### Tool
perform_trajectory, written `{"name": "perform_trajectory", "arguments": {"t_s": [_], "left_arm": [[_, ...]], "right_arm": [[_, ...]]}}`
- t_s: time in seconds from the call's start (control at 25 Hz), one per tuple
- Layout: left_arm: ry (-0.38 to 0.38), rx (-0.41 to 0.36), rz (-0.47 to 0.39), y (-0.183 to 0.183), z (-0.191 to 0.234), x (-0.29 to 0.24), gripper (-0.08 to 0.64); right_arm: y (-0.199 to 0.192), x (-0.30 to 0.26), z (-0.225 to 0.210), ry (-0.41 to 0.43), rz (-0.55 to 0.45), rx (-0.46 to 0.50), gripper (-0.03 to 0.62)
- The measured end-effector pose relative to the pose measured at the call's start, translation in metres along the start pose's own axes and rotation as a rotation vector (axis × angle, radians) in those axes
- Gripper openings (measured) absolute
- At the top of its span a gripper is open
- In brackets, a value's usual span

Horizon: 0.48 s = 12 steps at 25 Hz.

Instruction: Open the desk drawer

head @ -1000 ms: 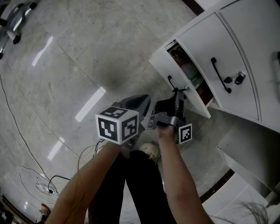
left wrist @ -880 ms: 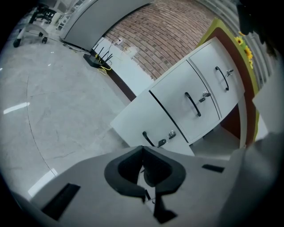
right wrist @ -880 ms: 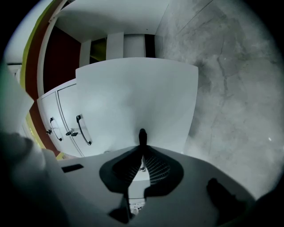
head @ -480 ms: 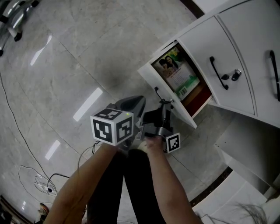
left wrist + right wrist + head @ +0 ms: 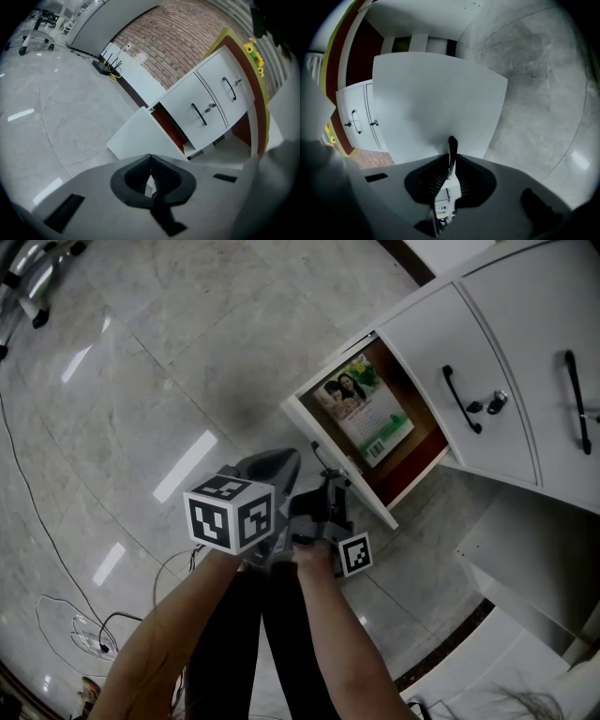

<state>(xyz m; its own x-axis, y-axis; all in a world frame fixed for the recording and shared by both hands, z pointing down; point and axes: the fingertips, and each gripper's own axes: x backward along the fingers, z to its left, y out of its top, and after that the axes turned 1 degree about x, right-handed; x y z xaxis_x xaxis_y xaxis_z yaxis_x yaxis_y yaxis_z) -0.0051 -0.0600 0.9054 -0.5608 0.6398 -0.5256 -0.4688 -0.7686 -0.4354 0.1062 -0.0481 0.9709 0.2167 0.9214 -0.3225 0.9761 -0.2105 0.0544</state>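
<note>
Far left: a wheeled office chair base (image 5: 33,37) stood on the pale grey marble floor (image 5: 141,362), well apart from our work.

Left gripper: our left gripper (image 5: 150,164) hovered over the floor just beside the right one. Its jaws were pressed together on nothing, and it pointed toward the cabinet.

Right gripper: our right gripper (image 5: 328,491) pinched the thin black bar handle (image 5: 323,461), which sat squarely between the ribbed pads.

Handle axis: the bar ran along the drawer's flat white front panel (image 5: 440,103), across the line of pull.

Drawer: the white-fronted, brown-lined desk drawer (image 5: 420,454) stood well out of the cabinet, low by the floor, ahead and to the right of the jaws. A colourful printed booklet (image 5: 361,409) lay flat inside it.

Coming move: we judged that any further pull had to run straight back toward us, along the drawer's own slide. Only the right hand was on the handle.

In the way: our dark-trousered legs (image 5: 246,634) and the idle left gripper lay close behind the pulling hand, and we judged that they limited the travel.

Right: the curved white cabinet fronts (image 5: 497,334) above were shut, each with a black bow handle (image 5: 459,399).
</note>
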Motion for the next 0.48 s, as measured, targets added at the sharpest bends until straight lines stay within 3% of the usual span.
{"name": "perform_trajectory", "arguments": {"t_s": [0.2,0.28,0.48], "left_arm": [[0.006,0.012,-0.008,0.0,-0.006,0.0,0.009],[0.011,0.014,-0.006,-0.001,-0.011,0.0,0.009],[0.041,0.024,0.01,0.001,-0.025,0.013,0.009]], "right_arm": [[-0.016,0.01,-0.009,-0.078,0.09,0.046,0.121],[-0.023,0.018,-0.008,-0.097,0.127,0.082,0.02],[-0.028,0.036,0.019,-0.078,0.163,0.089,0.02]]}}
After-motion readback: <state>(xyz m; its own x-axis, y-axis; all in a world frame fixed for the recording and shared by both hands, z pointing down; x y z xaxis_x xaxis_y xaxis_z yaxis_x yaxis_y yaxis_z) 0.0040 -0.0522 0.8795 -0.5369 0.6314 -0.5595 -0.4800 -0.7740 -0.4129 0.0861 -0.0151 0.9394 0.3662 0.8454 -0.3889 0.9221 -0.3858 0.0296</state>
